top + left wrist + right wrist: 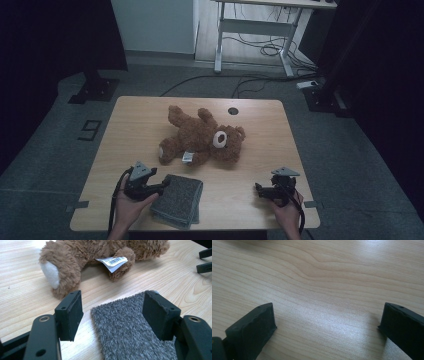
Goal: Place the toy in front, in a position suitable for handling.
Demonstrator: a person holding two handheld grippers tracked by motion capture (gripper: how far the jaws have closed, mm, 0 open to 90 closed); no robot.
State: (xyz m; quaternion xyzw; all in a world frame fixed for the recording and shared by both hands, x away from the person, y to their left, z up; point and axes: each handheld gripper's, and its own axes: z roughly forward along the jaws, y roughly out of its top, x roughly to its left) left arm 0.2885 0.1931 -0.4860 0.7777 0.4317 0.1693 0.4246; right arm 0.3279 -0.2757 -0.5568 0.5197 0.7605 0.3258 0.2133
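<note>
High view first: a brown teddy bear (202, 138) sprawls mid-surface, head to the right, and nearer the person's edge sits a folded grey cloth (177, 200), a little left of centre. That cloth looks to be the thing in play, because the left hand-held gripper (162, 186) is nosed right up to its left edge, jaws pointing across it. Over to the left gripper view and the reason is plain: the jaws are spread wide, one pad (71, 313) over bare wood, the other over the fuzzy grey cloth (127, 327), so the cloth's far corner sits in the gap between them, lined up for a pinch but not pinched yet. Whether the pads actually brush the pile I can't quite say from this angle. Just beyond lies the bear's white-soled foot (51, 273) and a barcode tag (113, 261), near the cloth yet apart from it. The right hand-held gripper (261, 190) waits well off to the right, low over the wooden surface (240, 165); in the right gripper view its jaws are spread too, with nothing but wood grain (324, 290) between them. My read: the left takes the cloth corner while the right stays clear, ready to catch another edge once the cloth lifts.
</note>
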